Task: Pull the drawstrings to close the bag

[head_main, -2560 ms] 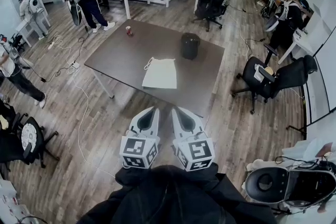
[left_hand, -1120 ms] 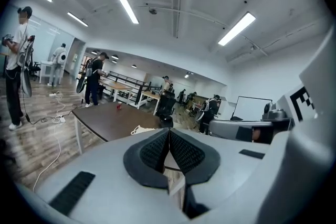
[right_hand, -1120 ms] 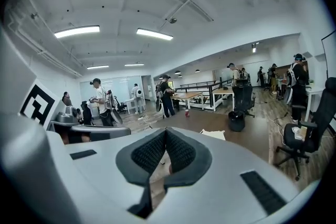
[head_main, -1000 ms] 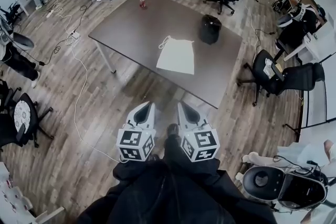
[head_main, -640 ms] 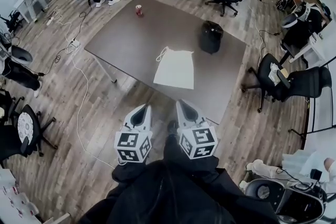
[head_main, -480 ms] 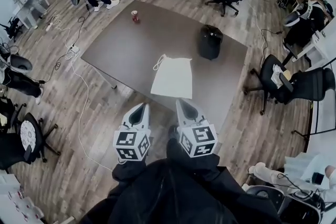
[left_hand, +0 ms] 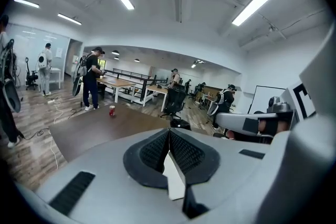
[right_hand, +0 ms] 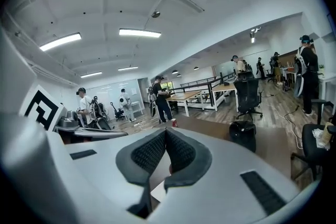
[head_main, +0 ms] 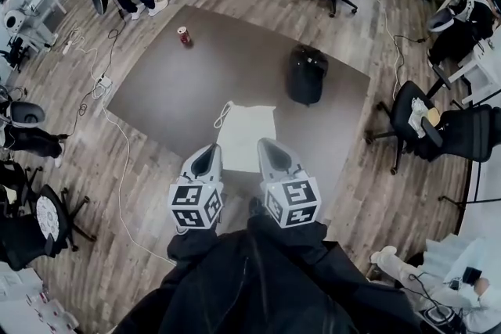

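**Both grippers clenched and empty above the near edge of the table; drawstring bag lying untouched**

Head view: the left gripper (head_main: 209, 155) and the right gripper (head_main: 268, 146) are held side by side in front of the person's dark jacket (head_main: 258, 285). Each carries its marker cube, and both tips point toward the dark brown table (head_main: 172, 82). The white drawstring bag (head_main: 246, 133) lies flat on the table at about the middle of its near edge. Its cord loop (head_main: 221, 115) lies on the tabletop just off the bag's far left corner. The gripper tips overlap the bag's near end in this view; whether they are above it or short of it cannot be told.

A black container (head_main: 305, 74) stands upright beyond the bag, toward the right edge. A red can (head_main: 184, 36) stands well apart, near the far left corner.

Left gripper view: the ribbed black pads (left_hand: 155, 150) are pressed together with nothing between them. A strip of the white bag shows through the gap below them.

Right gripper view: the pads (right_hand: 148, 152) likewise meet, holding nothing.

Office chairs (head_main: 419, 117) and a white floor cable (head_main: 117, 145) surround the table.
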Tool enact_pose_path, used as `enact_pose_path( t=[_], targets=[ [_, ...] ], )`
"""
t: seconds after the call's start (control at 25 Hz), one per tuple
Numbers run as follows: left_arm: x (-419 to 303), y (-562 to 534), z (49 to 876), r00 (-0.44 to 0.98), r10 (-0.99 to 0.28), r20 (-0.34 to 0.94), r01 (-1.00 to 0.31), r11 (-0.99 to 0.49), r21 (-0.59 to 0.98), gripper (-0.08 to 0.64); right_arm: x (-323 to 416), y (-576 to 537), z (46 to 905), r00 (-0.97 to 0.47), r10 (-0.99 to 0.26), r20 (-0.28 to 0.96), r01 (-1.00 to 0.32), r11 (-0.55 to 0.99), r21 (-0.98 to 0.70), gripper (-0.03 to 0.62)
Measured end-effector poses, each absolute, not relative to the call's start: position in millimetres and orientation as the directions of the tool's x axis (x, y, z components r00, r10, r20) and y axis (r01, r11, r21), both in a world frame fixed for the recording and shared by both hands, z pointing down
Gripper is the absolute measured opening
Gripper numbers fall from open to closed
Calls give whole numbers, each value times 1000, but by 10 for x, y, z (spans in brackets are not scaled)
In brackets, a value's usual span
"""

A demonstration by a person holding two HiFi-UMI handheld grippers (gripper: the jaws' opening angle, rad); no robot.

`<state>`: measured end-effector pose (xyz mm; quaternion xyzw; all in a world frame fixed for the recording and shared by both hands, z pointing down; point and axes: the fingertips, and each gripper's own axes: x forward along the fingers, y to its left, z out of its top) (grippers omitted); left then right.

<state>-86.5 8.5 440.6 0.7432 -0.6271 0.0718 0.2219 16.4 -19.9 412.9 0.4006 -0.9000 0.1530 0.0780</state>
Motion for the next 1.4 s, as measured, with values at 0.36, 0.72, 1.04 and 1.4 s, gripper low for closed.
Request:
enact_pose_path(
  t=[0.36, 0.72, 1.04, 1.4],
  targets=[
    [-872, -359, 4705, 204, -868, 453, -965, -101, 242, 32, 426, -680, 4368, -612, -723, 320, -791, 570, -223, 21],
    [-860, -678, 5149, 237, -821, 519, -963, -127, 238, 32, 615, -1019, 4748, -562, -726, 397, -827, 512, -235, 21],
    [-1211, -1025, 5728, 222, -764, 605, -972, -124, 200, 32, 424, -1234, 5487, -533, -644, 549, -842, 466, -272, 21],
    [-1614, -1670, 6614, 263, -669, 695, -965, -177, 195, 32, 193, -1687, 6351, -463, -541, 702, -872, 422, -249, 23]
  ],
)
